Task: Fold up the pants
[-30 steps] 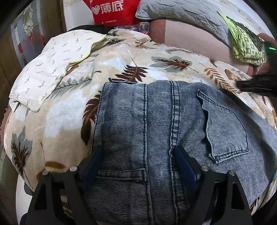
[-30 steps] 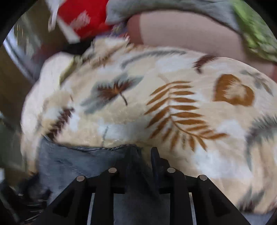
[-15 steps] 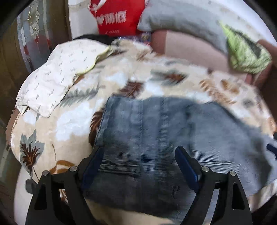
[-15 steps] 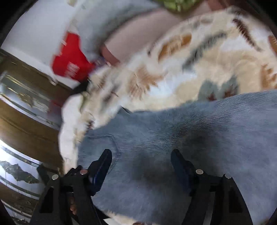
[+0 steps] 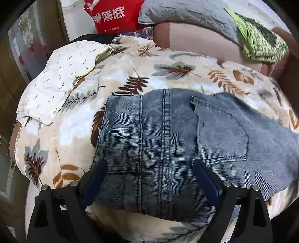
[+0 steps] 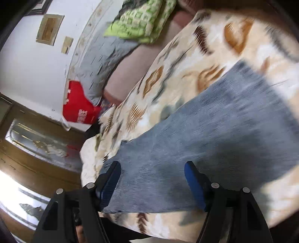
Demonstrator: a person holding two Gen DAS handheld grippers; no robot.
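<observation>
Grey-blue denim pants lie flat on a leaf-patterned blanket, waistband end at the left, back pocket up, legs running off to the right. My left gripper is open and empty, hovering above the waist end near the front edge. In the right wrist view the pants stretch away toward the upper right, blurred. My right gripper is open and empty above the denim, holding nothing.
A white patterned pillowcase lies at the blanket's left. A red bag, a grey quilted pillow and a green patterned cloth sit at the back. A wooden cabinet with glass stands beside the bed.
My right gripper let go of the denim edge, opened, and swung over and rolled above the pants. My left gripper stayed open above the waist end, with the view shifting slightly.
</observation>
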